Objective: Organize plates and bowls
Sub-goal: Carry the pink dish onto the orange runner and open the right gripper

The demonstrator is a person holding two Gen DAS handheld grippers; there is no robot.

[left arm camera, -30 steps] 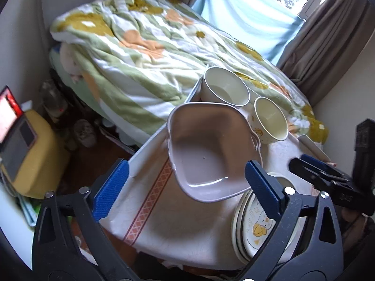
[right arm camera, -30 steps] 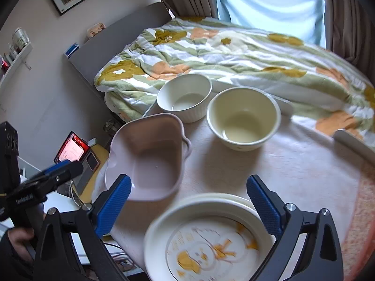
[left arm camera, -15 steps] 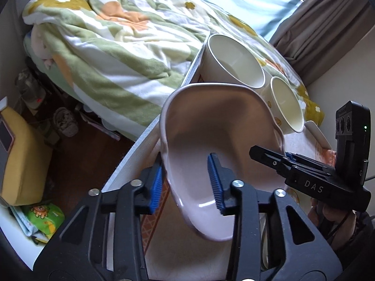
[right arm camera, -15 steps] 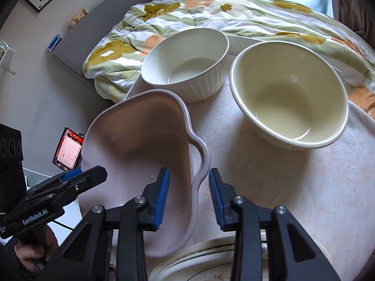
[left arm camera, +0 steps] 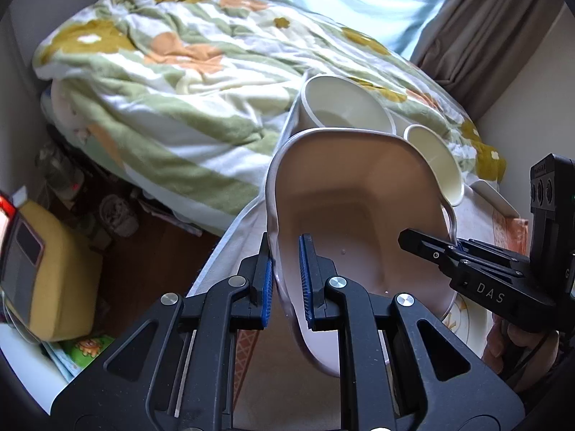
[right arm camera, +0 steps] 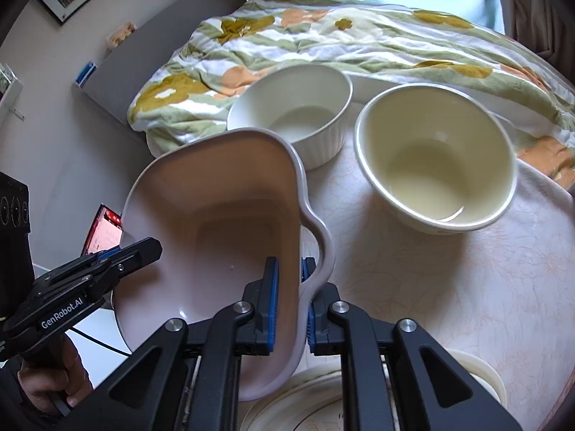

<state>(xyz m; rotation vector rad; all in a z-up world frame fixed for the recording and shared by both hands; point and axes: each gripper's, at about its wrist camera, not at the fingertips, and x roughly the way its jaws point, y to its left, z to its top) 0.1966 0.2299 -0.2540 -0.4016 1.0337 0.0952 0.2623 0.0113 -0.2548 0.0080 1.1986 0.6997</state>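
I have both tongs clamped on the pink dish — the left tongs pinch its left rim, one blue pad outside the wall and one inside, nearly closed on it. My right tongs grip the opposite rim beside the dish's curved handle, also almost fully closed, with the wall between the pads. The dish looks tilted, its far end over the bench's left edge and its near end above the stacked plates at the bench's near edge; I cannot tell whether it touches them.

Behind it, toward the far edge of the bench, the ribbed white bowl stands upright, and the cream bowl sits just beside it to the right. A cartoon print shows on the top plate in the left view. Past the bench lies the bed with its flowered quilt.
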